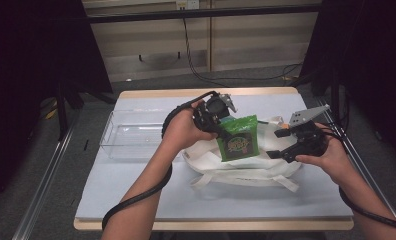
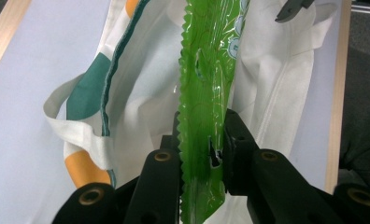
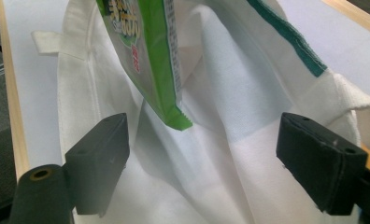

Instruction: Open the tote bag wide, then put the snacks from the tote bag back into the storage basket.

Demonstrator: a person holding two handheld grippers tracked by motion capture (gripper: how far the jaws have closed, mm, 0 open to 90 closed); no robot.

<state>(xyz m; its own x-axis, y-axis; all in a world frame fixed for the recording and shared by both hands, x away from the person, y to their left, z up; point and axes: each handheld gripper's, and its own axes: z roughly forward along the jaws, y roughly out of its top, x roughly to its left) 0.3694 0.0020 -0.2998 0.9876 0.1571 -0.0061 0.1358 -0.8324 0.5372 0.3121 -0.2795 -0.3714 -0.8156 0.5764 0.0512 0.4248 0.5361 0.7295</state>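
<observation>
Green snack pouch (image 1: 238, 138) is hanging clamped in the left tool (image 1: 225, 121) above the white tote bag (image 1: 246, 170) on the worktop (image 1: 136, 175); the right tool (image 1: 278, 154) is gaping empty beside it. Lifting out looks done; placing remains.

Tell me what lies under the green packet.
The green packet, clamped in the left gripper, hangs over the white cloth bag on the table. Whatever is inside the bag is hidden by its folds.
</observation>
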